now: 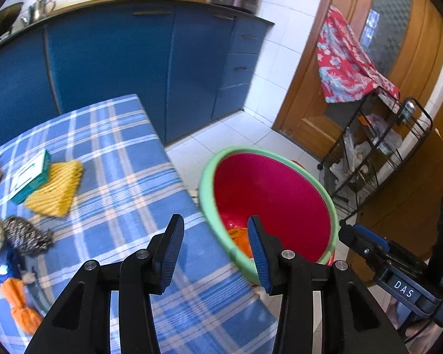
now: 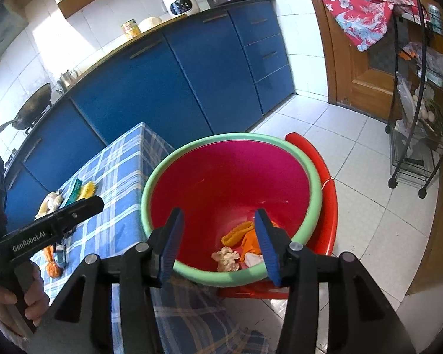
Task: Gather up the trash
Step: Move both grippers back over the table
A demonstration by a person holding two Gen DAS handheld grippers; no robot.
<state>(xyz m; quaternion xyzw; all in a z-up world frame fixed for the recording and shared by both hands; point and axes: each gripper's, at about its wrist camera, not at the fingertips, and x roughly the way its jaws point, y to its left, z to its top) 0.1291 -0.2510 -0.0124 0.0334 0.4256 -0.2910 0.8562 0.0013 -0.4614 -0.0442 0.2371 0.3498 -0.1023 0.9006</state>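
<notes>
A red basin with a green rim point(image 2: 221, 171) stands on a red stool beside the table. In it lie orange and yellow scraps point(image 2: 236, 234) and a crumpled beige wad point(image 2: 226, 258). My right gripper point(image 2: 218, 230) hangs open above the basin's near rim, nothing between its fingers. My left gripper point(image 1: 215, 236) is open and empty too, over the table's edge next to the basin point(image 1: 268, 194). On the blue checked tablecloth point(image 1: 127, 177) remain a teal box point(image 1: 29, 177), a yellow net point(image 1: 57, 188), a speckled dark item point(image 1: 26, 233) and an orange piece point(image 1: 20, 303).
The red stool point(image 2: 327, 206) carries the basin on a white tile floor. Blue kitchen cabinets point(image 1: 118, 59) run behind the table. A black wire cart point(image 2: 419, 118) and a wooden door with a floral cloth point(image 1: 348, 67) are to the right. A hand point(image 2: 3, 301) holds the left gripper.
</notes>
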